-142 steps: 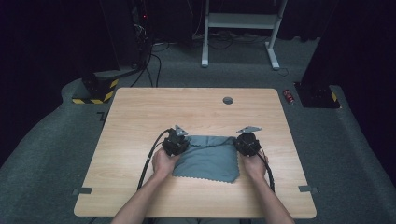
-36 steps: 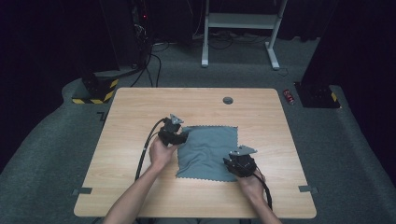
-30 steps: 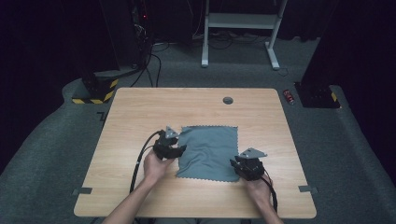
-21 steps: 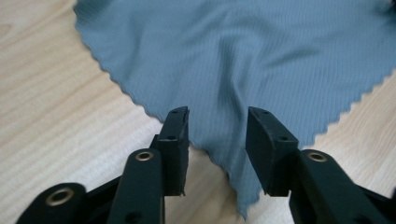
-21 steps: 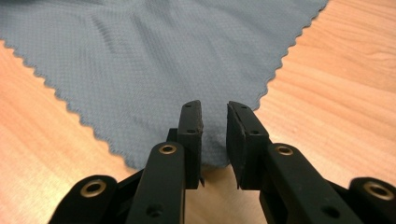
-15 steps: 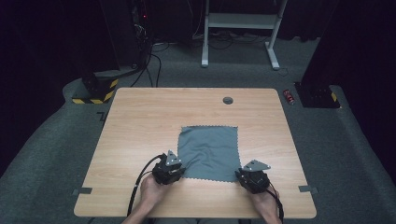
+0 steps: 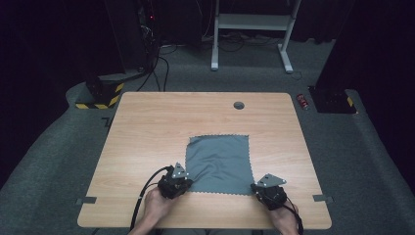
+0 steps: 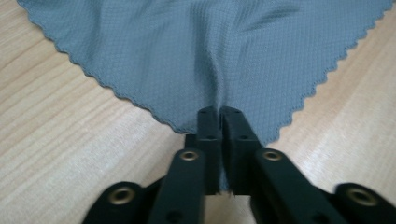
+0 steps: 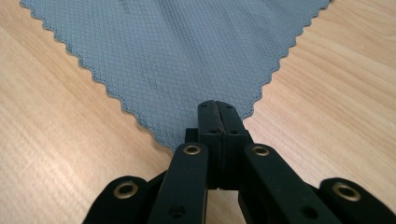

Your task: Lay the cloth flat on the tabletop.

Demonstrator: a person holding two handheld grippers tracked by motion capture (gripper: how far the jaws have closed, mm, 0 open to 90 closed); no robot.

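A grey cloth (image 7: pixel 220 164) with a scalloped edge lies flat on the wooden table (image 7: pixel 147 137), a little right of the middle. My left gripper (image 7: pixel 185 185) is at its near left corner. In the left gripper view the jaws (image 8: pixel 219 114) have just closed and pinch the cloth (image 8: pixel 196 51), which puckers into a fold ahead of them. My right gripper (image 7: pixel 255 189) is at the near right corner. Its jaws (image 9: pixel 218 108) have just closed tight on the tip of the cloth (image 9: pixel 177 60).
A round cable hole (image 7: pixel 239 105) sits near the table's far edge. Cables trail from both grippers past the near edge. On the floor beyond the table lie a small red object (image 7: pixel 303 101), a white desk frame (image 7: pixel 249 22) and dark equipment.
Both hands drew back from the cloth's sides to its two near corners by the table's front edge. Both grippers' jaws closed on those corners. The cloth has hardly shifted.
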